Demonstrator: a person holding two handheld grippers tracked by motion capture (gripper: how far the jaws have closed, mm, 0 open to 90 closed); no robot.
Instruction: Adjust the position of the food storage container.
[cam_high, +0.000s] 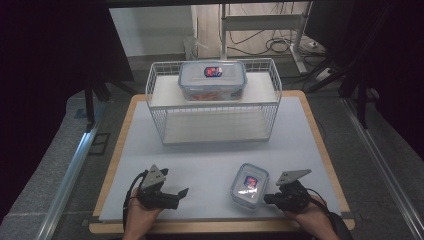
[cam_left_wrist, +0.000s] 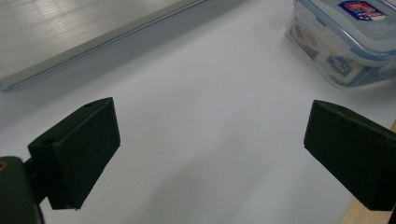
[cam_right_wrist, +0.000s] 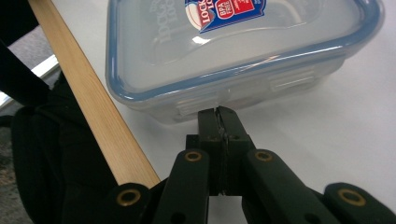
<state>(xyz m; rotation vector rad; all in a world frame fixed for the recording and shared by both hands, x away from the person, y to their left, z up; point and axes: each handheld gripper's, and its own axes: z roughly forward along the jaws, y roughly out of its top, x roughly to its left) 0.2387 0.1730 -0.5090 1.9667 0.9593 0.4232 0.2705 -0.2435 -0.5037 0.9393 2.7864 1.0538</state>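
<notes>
A small clear food container (cam_high: 249, 184) with a blue-rimmed lid and a red-blue label lies on the white mat near the front edge. My right gripper (cam_high: 266, 198) is shut, and its joined tips (cam_right_wrist: 218, 114) rest against the side clasp of this container (cam_right_wrist: 233, 51), with nothing seen between the jaws. To the left, my left gripper (cam_high: 180, 196) is open and points right toward the container (cam_left_wrist: 343, 44). Its two pads (cam_left_wrist: 210, 154) stand wide apart over bare mat. A larger container (cam_high: 212, 80) of the same kind sits on the top shelf of a white wire basket (cam_high: 215, 127).
The wire basket stands at the back middle of the table, its lower shelf bare. The wooden table edge (cam_right_wrist: 93, 102) runs close beside the small container. A metal rail (cam_left_wrist: 70, 42) lies beyond the mat's far side. Dark floor, cables and stands surround the table.
</notes>
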